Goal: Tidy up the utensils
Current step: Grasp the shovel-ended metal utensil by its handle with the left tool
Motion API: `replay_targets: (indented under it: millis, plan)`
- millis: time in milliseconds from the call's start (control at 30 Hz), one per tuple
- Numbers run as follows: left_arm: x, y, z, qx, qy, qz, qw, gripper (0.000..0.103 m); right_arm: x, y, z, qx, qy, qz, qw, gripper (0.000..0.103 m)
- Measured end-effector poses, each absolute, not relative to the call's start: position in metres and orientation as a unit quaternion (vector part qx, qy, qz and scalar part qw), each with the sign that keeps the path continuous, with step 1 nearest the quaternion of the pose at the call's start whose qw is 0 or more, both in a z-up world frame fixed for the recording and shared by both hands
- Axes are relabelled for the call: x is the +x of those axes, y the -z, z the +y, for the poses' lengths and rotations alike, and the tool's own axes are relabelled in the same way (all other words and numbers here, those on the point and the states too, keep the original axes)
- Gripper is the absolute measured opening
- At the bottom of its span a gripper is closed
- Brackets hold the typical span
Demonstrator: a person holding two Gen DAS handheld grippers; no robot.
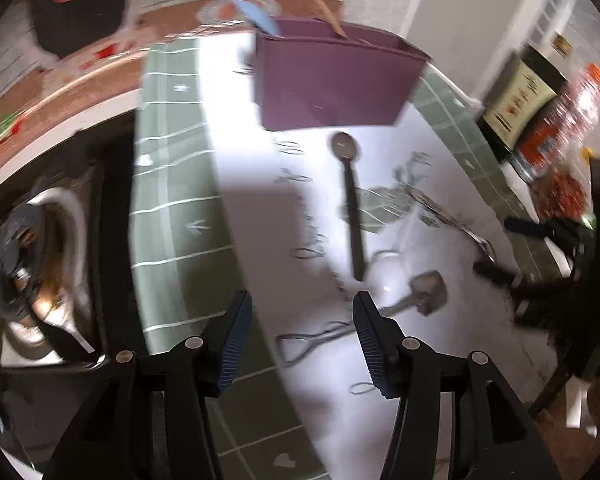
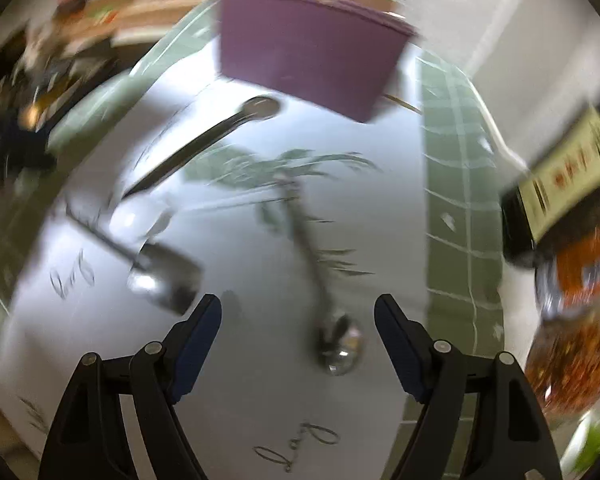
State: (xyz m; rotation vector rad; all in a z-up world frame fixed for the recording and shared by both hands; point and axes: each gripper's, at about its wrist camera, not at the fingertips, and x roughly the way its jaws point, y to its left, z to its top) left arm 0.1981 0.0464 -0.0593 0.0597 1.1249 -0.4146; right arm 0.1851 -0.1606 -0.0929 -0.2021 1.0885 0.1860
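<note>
Both fisheye views motion-blurred, edges bent and dark, white glare on surface ahead, shadow left.

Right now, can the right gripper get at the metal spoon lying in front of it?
Probably yes. The right gripper is open and empty, and the spoon has its bowl lying between the fingers on the bare cloth, with nothing over it. Blur hides how high the gripper hangs.

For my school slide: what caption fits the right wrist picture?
Open right gripper over a spoon, purple bin behind.
</note>
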Motion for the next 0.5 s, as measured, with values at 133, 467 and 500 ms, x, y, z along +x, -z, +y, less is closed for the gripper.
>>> replay_targets:
  millis: [133,467,500]
  plan:
    - [0.186,0.068,0.008,0.076,0.291,0.531,0.792,0.054,0.179,0.077,-0.206,-0.023,-0.065,0.514,0.855,0.078]
    - [0.205,0.096,-0.022,0.13,0.305,0.556,0.762,0.054,0.148,0.077,-0.248,0.024,-0.032,0.517,0.855,0.078]
    - [0.205,0.097,-0.018,0.121,0.303,0.559,0.762,0.054,0.148,0.08,-0.25,0.028,-0.03,0.519,0.854,0.078]
